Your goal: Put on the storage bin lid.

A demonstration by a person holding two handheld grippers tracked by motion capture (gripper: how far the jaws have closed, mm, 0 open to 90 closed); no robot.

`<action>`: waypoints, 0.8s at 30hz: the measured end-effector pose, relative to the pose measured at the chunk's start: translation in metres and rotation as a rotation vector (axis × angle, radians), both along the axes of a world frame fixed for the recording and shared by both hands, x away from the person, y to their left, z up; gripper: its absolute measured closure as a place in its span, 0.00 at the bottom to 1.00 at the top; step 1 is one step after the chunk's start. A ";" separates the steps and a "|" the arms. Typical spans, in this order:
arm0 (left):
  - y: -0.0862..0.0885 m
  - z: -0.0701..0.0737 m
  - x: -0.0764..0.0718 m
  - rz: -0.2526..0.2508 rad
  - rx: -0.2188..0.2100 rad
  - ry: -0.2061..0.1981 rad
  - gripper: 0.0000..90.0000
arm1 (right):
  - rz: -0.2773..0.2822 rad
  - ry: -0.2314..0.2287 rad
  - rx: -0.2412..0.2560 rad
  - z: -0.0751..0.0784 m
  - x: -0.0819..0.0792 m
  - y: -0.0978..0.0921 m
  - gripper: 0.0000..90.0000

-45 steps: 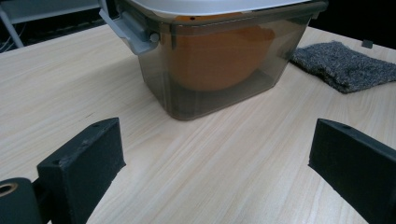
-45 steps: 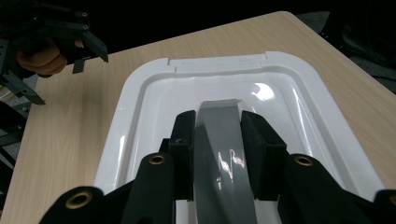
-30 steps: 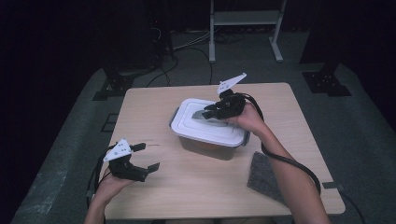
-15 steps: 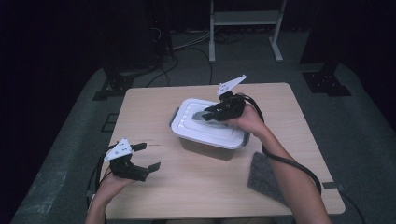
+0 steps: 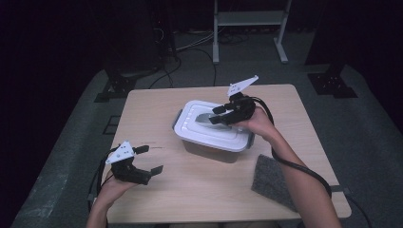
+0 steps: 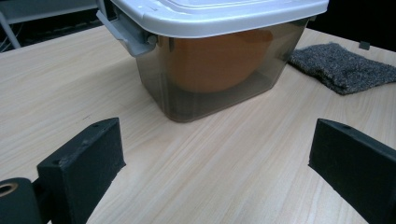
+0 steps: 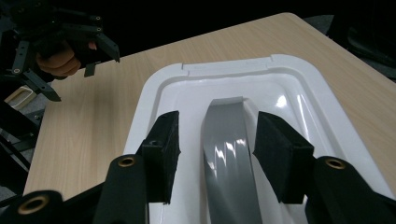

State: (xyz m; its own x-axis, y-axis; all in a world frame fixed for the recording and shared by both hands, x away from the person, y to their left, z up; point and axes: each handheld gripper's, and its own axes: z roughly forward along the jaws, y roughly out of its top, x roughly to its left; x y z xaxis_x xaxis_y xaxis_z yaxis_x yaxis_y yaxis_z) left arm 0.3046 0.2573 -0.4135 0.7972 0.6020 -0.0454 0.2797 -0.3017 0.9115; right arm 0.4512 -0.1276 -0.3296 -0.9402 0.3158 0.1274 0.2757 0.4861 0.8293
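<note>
Meanwhile, little has shifted over the last second: the left gripper (image 5: 145,161) stays parked at the near left of the table (image 5: 157,102), jaws wide apart and empty, while the right gripper (image 5: 217,114) has kept its place over the box lid (image 5: 190,128) with barely a nudge. In the right gripper view its jaws stand apart, one on each side of the grey handle (image 7: 229,154) that runs along the lid's middle, not yet pressed against it. To my mind this means the grasp on the handle is lined up but not made; closing on it is what remains before the lid could be lifted.

Going left to right, the count runs: one left gripper held in the person's left hand (image 5: 111,187); one storage box (image 6: 210,74) at the middle of the table, slightly toward the far side, its white lid seated; one grey latch (image 6: 126,35) plain on the box's left end, with what may be a second at the near right corner, though that is too small to be sure of; one orange rounded object (image 6: 219,63) inside, seen through the smoky wall; one right gripper; and one grey felt pad (image 5: 275,180) lying flat at the near right, well apart from the box.
</note>
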 end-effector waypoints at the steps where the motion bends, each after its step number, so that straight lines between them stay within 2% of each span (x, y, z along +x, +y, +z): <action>1: 0.000 0.000 0.000 0.000 0.000 0.000 0.03 | 0.000 0.000 0.000 0.000 0.000 0.000 0.54; 10: -0.002 -0.002 -0.001 -0.006 0.005 0.005 0.03 | -0.030 -0.006 0.029 0.010 -0.007 -0.028 0.51; 24: -0.003 -0.002 -0.001 -0.008 0.010 0.003 0.03 | -0.046 0.004 0.027 0.011 -0.021 -0.053 0.48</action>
State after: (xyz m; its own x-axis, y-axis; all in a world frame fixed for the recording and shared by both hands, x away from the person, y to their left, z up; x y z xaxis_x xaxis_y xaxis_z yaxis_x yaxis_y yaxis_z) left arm 0.3033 0.2540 -0.4151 0.8021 0.5957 -0.0417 0.2799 -0.3134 0.9074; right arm 0.4304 -0.1804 -0.3191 -0.9244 0.3549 0.1400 0.3002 0.4501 0.8410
